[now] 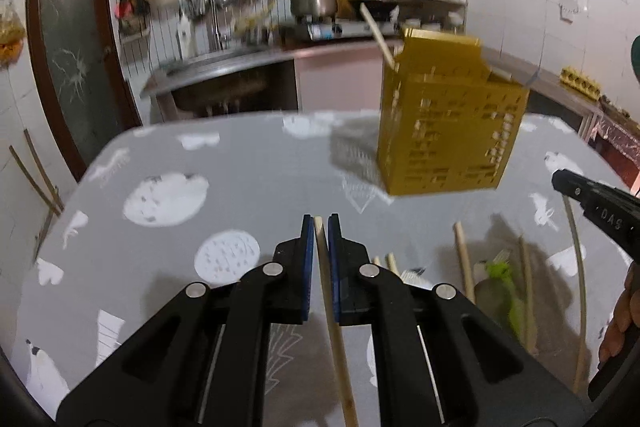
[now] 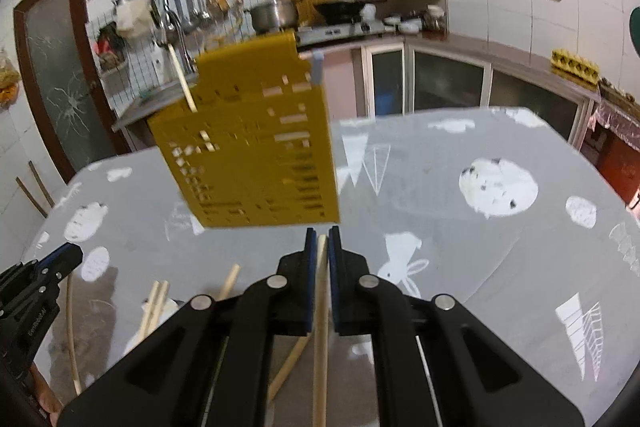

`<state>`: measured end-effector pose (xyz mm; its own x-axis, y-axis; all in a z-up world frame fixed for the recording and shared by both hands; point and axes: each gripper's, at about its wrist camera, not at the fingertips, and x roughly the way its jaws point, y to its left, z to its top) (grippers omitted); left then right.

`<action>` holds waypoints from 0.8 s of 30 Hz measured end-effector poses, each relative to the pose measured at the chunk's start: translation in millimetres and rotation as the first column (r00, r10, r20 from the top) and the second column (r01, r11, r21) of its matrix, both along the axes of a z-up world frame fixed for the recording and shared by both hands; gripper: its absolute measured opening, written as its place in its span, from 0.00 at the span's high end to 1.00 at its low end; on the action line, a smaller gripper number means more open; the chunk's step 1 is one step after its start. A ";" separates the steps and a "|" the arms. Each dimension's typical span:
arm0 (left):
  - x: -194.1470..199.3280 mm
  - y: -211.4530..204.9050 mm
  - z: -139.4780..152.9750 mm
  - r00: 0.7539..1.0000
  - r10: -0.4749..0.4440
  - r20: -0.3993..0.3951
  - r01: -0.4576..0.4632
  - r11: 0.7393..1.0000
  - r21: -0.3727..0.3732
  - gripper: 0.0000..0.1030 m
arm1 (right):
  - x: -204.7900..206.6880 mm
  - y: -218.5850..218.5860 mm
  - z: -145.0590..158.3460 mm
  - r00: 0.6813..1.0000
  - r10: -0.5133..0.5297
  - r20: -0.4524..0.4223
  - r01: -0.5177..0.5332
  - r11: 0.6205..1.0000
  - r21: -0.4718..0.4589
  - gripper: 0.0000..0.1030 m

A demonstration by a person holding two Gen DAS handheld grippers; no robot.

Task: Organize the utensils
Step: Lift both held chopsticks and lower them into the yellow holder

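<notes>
Left wrist: left gripper (image 1: 319, 223) jaws clamp chopstick (image 1: 336, 327) | right gripper (image 2: 322, 237) likewise, stick (image 2: 320, 347) | "DAS" lettering

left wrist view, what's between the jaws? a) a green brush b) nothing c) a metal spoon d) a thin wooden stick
d: the left gripper is shut on a thin wooden stick, which runs between its blue pads, while the green brush lies on the table off to the right.
</notes>
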<state>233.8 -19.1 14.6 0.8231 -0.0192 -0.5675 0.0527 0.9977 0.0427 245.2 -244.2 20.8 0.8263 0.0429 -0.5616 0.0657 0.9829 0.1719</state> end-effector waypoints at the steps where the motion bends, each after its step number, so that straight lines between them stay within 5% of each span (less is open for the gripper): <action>1: -1.7 0.6 3.9 1.000 -0.001 0.012 0.001 1.000 -0.002 0.95 | -0.9 -0.7 2.2 1.000 0.003 0.005 -0.003 1.000 0.004 0.94; 24: -30.9 9.3 72.2 0.971 0.000 0.238 0.028 0.993 -0.115 0.97 | -57.8 -15.2 81.9 0.949 -0.006 0.316 0.016 0.999 -0.031 0.94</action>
